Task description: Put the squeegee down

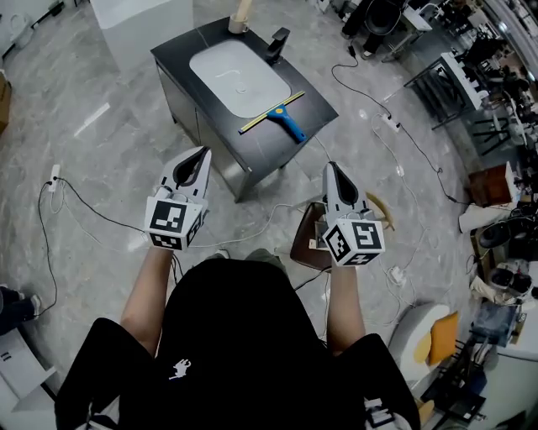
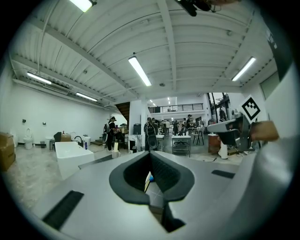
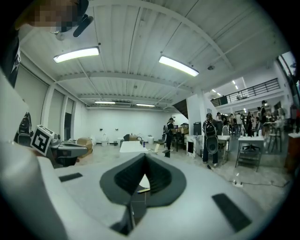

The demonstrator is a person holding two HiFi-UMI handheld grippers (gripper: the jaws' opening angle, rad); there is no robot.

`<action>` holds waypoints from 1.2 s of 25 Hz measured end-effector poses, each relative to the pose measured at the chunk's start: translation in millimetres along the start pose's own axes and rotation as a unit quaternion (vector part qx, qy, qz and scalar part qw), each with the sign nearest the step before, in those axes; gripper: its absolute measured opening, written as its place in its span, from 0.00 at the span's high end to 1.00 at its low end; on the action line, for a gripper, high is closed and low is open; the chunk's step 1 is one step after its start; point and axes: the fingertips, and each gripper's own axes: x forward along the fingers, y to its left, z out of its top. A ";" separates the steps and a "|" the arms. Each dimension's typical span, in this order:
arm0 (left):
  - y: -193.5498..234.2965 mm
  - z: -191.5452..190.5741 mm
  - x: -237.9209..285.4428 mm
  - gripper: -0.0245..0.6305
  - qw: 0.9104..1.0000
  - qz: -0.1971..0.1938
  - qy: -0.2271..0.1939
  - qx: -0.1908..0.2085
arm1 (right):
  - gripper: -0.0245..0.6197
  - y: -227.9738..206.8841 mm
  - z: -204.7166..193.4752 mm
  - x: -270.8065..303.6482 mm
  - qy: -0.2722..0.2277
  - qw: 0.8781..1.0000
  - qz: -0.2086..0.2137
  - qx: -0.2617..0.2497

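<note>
The squeegee point(image 1: 274, 115), with a yellow blade and a blue handle, lies flat on the dark table point(image 1: 184, 55) beside the white sink basin point(image 1: 238, 76). Nothing touches it. My left gripper point(image 1: 204, 149) and right gripper point(image 1: 329, 165) hang side by side in the air, well back from the table's near corner, both pointing toward it. Each is shut and holds nothing. In the left gripper view the jaws point(image 2: 151, 153) meet at the tip, and a sliver of the squeegee point(image 2: 148, 178) shows through the gap behind it. The right gripper view shows its jaws point(image 3: 144, 154) shut the same way.
A black faucet point(image 1: 277, 44) and a wooden item point(image 1: 241, 15) stand at the table's far edge. Cables and a power strip point(image 1: 392, 123) run across the marble floor. A brown stool point(image 1: 308, 239) sits below my right gripper. Desks and people fill the room's far side.
</note>
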 end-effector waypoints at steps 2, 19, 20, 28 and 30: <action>-4.9 2.6 -2.0 0.96 1.000 0.003 -0.006 0.003 | 0.96 -3.9 0.2 -5.6 -0.002 1.000 -0.006 0.002; -64.7 25.9 10.2 0.96 1.000 -0.001 -0.013 0.018 | 0.96 -36.9 -3.5 -58.4 0.009 0.999 -0.031 0.008; -66.1 26.4 11.1 0.96 1.000 -0.002 -0.013 0.020 | 0.96 -38.0 -3.5 -59.1 0.008 0.999 -0.031 0.009; -60.6 29.7 12.3 0.96 1.000 -0.004 -0.016 0.024 | 0.96 -34.3 0.4 -54.5 0.006 0.999 -0.034 0.004; -57.3 28.4 12.2 0.96 1.000 -0.006 -0.017 0.024 | 0.96 -32.1 -0.3 -51.9 0.006 0.999 -0.034 0.003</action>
